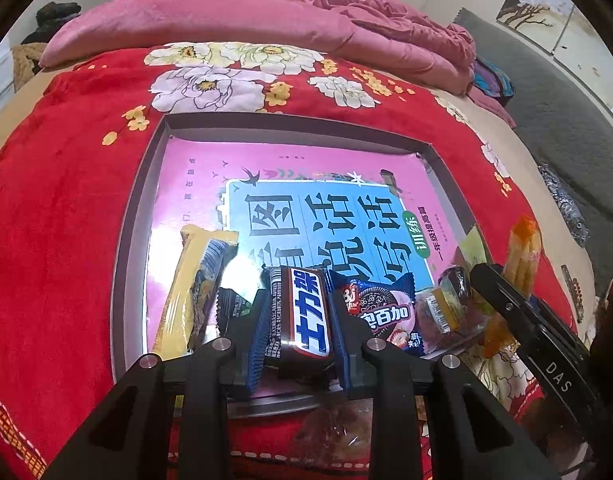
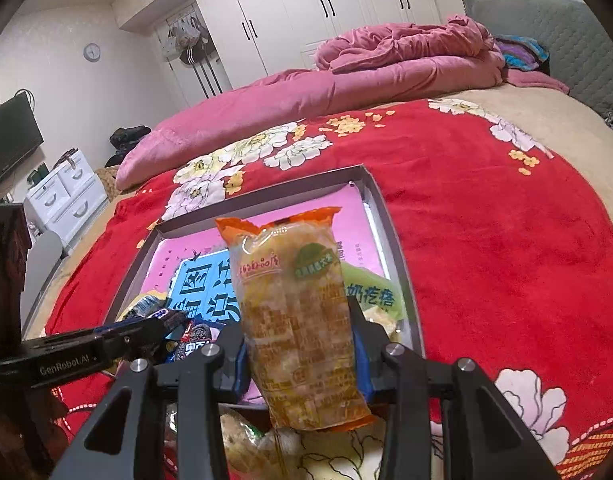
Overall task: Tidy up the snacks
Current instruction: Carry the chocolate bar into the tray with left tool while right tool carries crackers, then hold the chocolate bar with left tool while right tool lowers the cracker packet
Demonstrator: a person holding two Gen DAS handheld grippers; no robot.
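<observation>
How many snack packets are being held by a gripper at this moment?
2. The left gripper is shut on the brown chocolate bar above the tray's near edge; the right gripper is shut on the orange snack pack.

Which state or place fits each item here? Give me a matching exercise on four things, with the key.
Items:
1. Snickers bar
2. orange-ended snack pack
3. Oreo pack
4. yellow wafer pack

States:
A. lying in the tray, left side
B. clamped in the right gripper
C. clamped in the left gripper
D. lying in the tray beside the left gripper's right finger

Pairs: 1-C, 2-B, 3-D, 4-A
</observation>
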